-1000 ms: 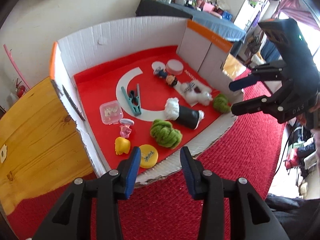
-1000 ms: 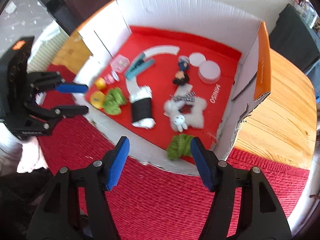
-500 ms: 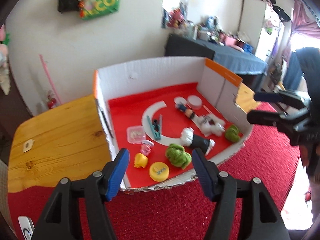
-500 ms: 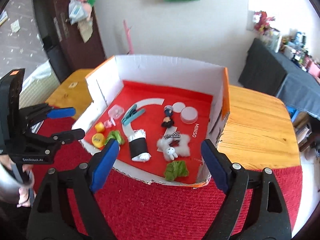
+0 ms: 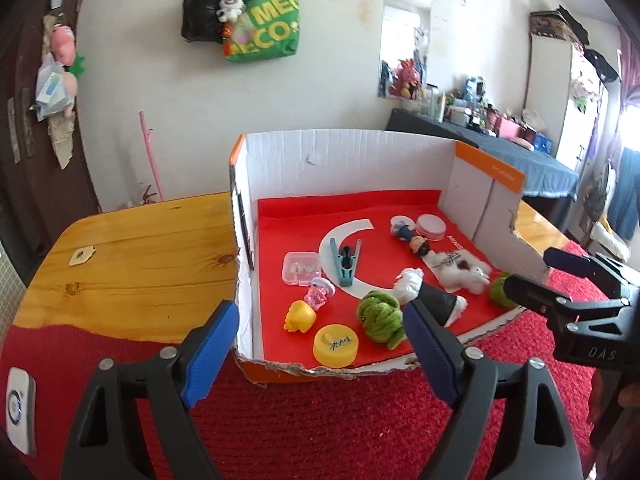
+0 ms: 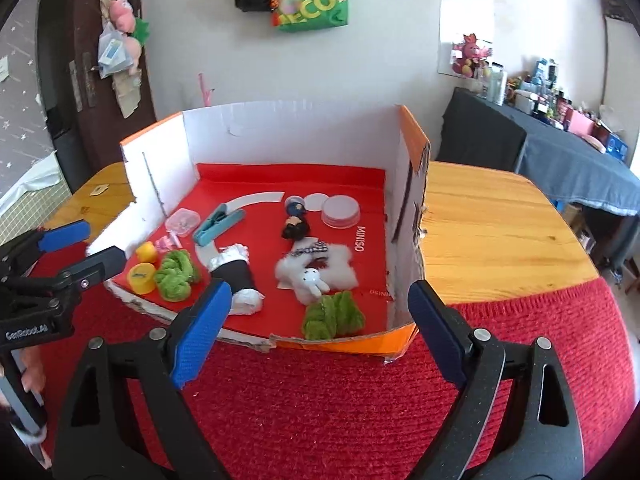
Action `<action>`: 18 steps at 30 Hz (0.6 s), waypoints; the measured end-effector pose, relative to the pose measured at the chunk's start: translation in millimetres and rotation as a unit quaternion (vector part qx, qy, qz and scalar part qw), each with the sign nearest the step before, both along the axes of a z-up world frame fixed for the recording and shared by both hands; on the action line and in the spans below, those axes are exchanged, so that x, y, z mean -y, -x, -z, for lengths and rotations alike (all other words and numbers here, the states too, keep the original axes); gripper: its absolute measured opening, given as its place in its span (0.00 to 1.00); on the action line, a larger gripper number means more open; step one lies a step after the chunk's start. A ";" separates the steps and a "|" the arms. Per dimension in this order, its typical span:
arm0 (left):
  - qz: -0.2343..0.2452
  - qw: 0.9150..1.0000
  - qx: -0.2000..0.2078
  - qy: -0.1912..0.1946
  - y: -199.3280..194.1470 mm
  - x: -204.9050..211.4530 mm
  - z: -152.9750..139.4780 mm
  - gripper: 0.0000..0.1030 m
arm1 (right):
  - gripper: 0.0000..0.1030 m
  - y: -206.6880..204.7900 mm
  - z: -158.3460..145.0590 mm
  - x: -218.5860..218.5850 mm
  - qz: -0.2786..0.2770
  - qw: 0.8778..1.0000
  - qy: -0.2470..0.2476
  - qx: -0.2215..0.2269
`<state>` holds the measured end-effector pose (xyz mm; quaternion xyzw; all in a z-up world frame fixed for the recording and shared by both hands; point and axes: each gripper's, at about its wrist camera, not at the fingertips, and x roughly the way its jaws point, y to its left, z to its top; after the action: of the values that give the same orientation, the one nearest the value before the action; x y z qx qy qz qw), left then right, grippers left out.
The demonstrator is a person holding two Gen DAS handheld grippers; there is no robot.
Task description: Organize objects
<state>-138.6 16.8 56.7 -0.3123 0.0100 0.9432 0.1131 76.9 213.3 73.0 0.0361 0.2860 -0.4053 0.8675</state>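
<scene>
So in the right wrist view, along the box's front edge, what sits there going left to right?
Yellow cap → green yarn bundle → black sock with white ends → white plush bunny → second green yarn bundle.

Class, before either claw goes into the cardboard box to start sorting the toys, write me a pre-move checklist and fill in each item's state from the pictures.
1. Left claw open, holding nothing: ok.
2. Right claw open, holding nothing: ok.
3. Both claws outside the box, over the red cloth: ok.
4. Front of box low enough to enter: ok.
5. Yellow cap apart from the green yarn ball: ok in the left view.
6. Sorting destination visible: cannot tell.
</scene>
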 end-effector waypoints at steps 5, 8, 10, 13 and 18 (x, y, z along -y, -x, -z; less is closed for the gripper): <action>-0.008 1.000 -0.019 0.006 -6.1 -3.0 7.8 0.84 | 0.89 0.9 4.1 -6.5 0.005 1.000 0.029 0.007; -0.014 1.000 -0.020 -0.015 -6.2 2.1 7.1 0.85 | 0.91 4.5 1.9 -6.9 0.012 0.999 0.033 0.015; -0.016 0.999 -0.019 -0.020 -5.5 4.0 7.1 0.85 | 0.94 7.8 0.8 -5.8 0.015 0.999 0.030 0.022; -0.019 0.999 -0.022 -0.017 -6.7 2.8 7.1 0.86 | 0.94 10.3 0.2 -4.8 0.019 0.999 0.029 0.026; -0.025 0.999 -0.021 -0.010 -6.7 1.1 8.3 0.86 | 0.94 8.2 0.8 -5.8 0.022 0.999 0.033 0.017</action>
<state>-131.9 15.7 48.4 -0.2911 -0.0052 0.9522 0.0920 68.7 219.2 72.2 0.0200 0.2571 -0.4327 0.8639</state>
